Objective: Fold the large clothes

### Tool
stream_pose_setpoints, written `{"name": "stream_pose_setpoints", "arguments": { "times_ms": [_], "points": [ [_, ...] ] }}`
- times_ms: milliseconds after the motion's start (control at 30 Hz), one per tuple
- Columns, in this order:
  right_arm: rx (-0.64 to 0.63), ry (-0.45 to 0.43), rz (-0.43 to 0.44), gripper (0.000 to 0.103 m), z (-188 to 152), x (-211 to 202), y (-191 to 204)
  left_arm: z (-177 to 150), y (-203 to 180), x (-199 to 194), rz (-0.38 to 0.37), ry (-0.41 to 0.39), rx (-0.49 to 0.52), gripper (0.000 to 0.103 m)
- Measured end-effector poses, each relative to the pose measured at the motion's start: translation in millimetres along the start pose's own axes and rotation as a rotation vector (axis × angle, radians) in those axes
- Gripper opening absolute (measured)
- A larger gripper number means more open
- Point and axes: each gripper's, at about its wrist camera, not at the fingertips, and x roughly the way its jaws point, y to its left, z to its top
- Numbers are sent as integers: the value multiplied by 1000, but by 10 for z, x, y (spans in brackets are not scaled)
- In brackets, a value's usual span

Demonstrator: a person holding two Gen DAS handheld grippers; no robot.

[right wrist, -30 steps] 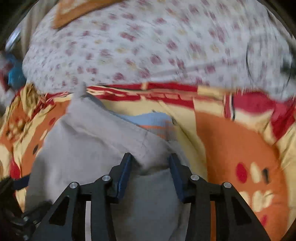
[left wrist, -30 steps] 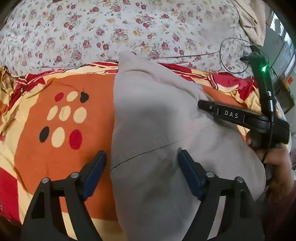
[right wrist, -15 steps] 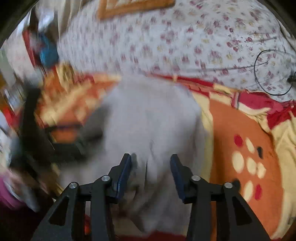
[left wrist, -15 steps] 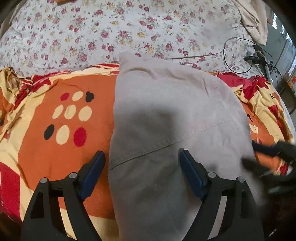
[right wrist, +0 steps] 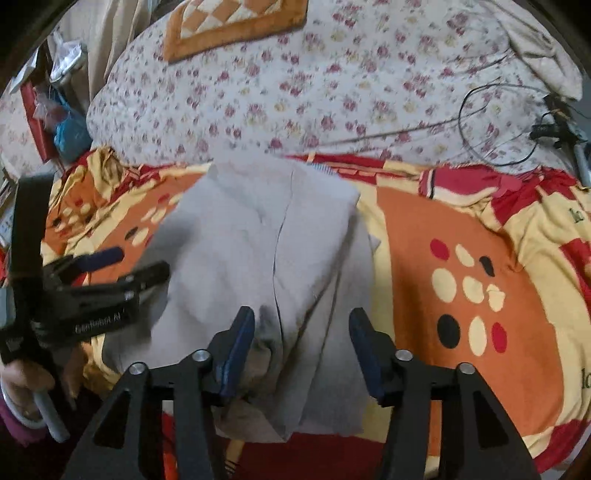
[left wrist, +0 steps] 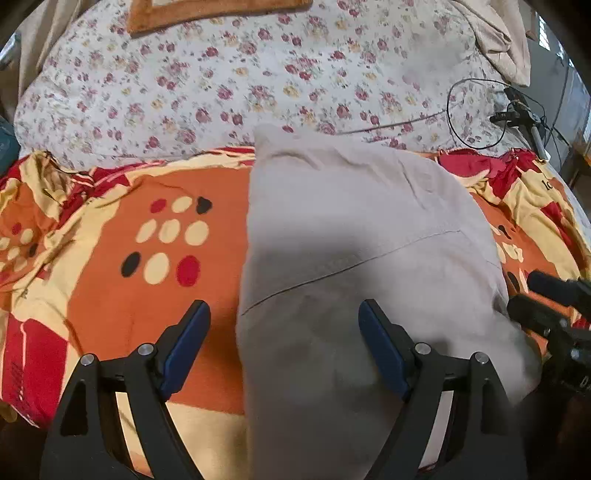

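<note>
A grey garment (left wrist: 362, 236) lies folded into a long stack on the orange, red and yellow blanket (left wrist: 122, 314). My left gripper (left wrist: 284, 332) hovers open over its near left edge, one finger over the blanket and the other over the cloth. In the right wrist view the same garment (right wrist: 266, 240) shows a lengthwise crease. My right gripper (right wrist: 301, 332) stands over its near end with its jaws opening; the cloth lies beneath them and the pads are off it. Each gripper shows at the other view's edge: the right gripper (left wrist: 546, 302) and the left gripper (right wrist: 122, 269).
A floral sheet (left wrist: 221, 85) covers the bed beyond the blanket. A black cable loop (left wrist: 476, 110) and a small device lie at its far right. An orange checked mat (right wrist: 229, 26) lies at the far end, with beige cloth (left wrist: 498, 40) at the far right corner.
My right gripper pulled a pinched fold of the grey garment across and toward the near side, then its jaws widened and let it go. The left gripper stayed open, shifting only slightly.
</note>
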Motion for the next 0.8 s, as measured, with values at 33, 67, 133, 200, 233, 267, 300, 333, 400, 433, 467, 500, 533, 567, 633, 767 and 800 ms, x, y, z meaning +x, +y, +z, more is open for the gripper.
{"name": "stream_pose_setpoints", "arguments": {
  "times_ms": [33,67,133,200,233,267,300,333,400,433,467,500,533,567,633,767,800],
  "points": [
    [7,-10,-4,59,4,-20,15,-9,8,-25,7,-9,1,83],
    [21,-22,3,63,13,-37,26,-18,18,-42,12,-14,0,83],
    [44,-33,8,69,36,-48,21,-33,57,-78,15,-25,-12,83],
    [54,-43,-6,70,72,-51,46,-42,97,-113,20,-44,-34,83],
    [52,-53,-14,72,86,-55,58,-43,107,-127,22,-52,-42,83],
    [53,-65,-27,75,101,-61,75,-46,121,-141,23,-59,-51,83],
    [54,-82,-40,75,108,-75,92,-50,133,-153,24,-65,-57,83],
    [54,-102,-50,76,110,-88,109,-56,142,-169,28,-74,-63,83],
    [59,-130,-61,78,102,-91,129,-60,148,-186,38,-86,-67,83],
    [62,-134,-62,79,99,-82,136,-63,148,-196,44,-93,-66,83],
    [61,-136,-60,79,93,-61,157,-61,150,-200,46,-95,-66,83],
    [55,-132,-63,79,89,-40,173,-61,150,-202,46,-97,-65,83],
    [49,-128,-65,79,91,-25,182,-63,154,-199,47,-99,-66,83],
    [39,-121,-72,79,84,6,207,-65,152,-196,48,-100,-69,83],
    [30,-118,-77,79,73,33,231,-74,157,-189,48,-100,-72,83],
    [32,-112,-82,79,73,61,233,-81,170,-180,52,-99,-74,83],
    [34,-112,-85,79,70,65,231,-84,174,-181,54,-103,-74,83]
  ]
}}
